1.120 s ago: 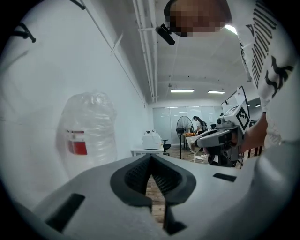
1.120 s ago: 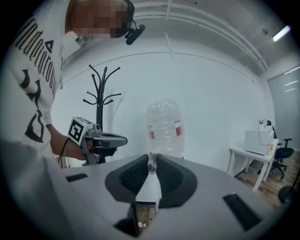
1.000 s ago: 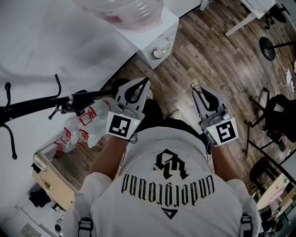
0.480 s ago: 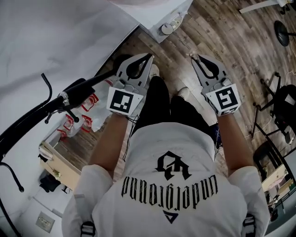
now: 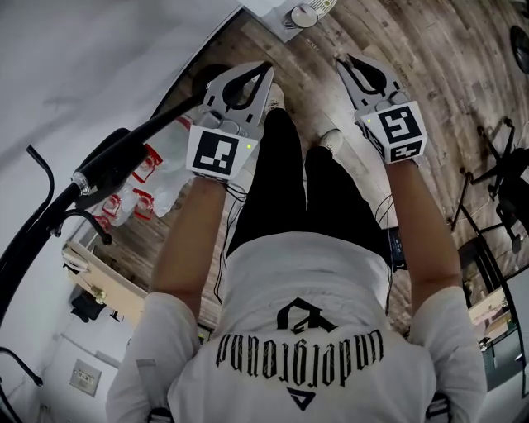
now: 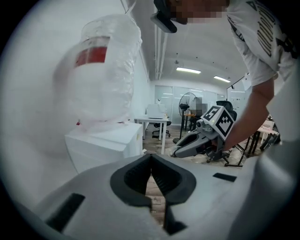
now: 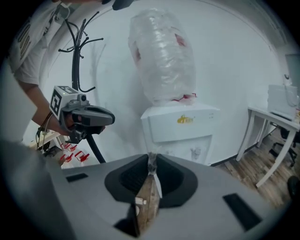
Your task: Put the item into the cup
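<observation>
From the head view, my left hand-held gripper [image 5: 268, 68] and my right hand-held gripper [image 5: 340, 60] both reach out ahead of my legs over the wooden floor [image 5: 430, 74], side by side and apart. A black coat stand [image 5: 124, 153] leans across the left. Clear bags with red print [image 5: 153, 178] lie on the floor beside it. The corner of a white water dispenser [image 5: 302, 12] shows at the top edge.

In the left gripper view, my left hand-held gripper [image 6: 151, 157] has its jaws closed tip to tip with nothing between them. Ahead stands the water dispenser [image 6: 105, 145] with a plastic-wrapped bottle [image 6: 105, 75] on top. My right hand-held gripper [image 6: 199, 140] is off to the right.

In the right gripper view, my right hand-held gripper [image 7: 150, 158] is pinched on a thin sachet [image 7: 152, 166], whose crimped end pokes up at the jaw tips. Beyond it are the water dispenser [image 7: 180, 126], its wrapped bottle [image 7: 161, 56], my left hand-held gripper [image 7: 86, 117], the coat stand [image 7: 75, 47] and a white counter [image 7: 274, 117] at the right.
</observation>
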### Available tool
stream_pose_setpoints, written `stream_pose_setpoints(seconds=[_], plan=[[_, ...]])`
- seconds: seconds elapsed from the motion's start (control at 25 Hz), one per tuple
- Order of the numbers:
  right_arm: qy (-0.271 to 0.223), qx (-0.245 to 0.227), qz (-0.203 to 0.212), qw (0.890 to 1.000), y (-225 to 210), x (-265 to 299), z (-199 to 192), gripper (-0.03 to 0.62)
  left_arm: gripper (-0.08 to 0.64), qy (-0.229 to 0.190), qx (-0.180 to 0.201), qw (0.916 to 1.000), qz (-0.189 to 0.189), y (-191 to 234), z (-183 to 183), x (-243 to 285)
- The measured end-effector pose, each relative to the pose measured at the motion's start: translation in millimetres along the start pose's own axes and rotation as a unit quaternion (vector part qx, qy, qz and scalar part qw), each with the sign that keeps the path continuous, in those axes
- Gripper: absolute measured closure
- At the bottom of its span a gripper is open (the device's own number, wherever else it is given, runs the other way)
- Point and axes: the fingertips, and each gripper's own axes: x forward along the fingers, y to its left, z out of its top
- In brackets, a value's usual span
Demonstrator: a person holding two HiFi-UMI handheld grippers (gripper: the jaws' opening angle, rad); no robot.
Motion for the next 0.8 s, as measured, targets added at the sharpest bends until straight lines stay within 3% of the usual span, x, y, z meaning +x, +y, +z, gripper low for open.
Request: stream_pose_setpoints(seconds=[0.24,0.48,0.8], plan=[[0.021,0.004,0.004,1.000,-7.2,50.2,-44.2,0.532,0.554,-0.006,0.018,0.9998,-0.006,15.8,-50.7,27.2],[0.039,0.011,0.007,0.999,-19.4,93.4,-85.4,0.532,0.554,0.012,0.001,0.9998,0.016,33.5,-102.6,53.5],[0.059,-0.013,-0.007,0.998,-45.4,157.8,-109.1,0.531,0.554,0.016,-0.014,0.9995,0.023,53.3,-140.3,78.3]])
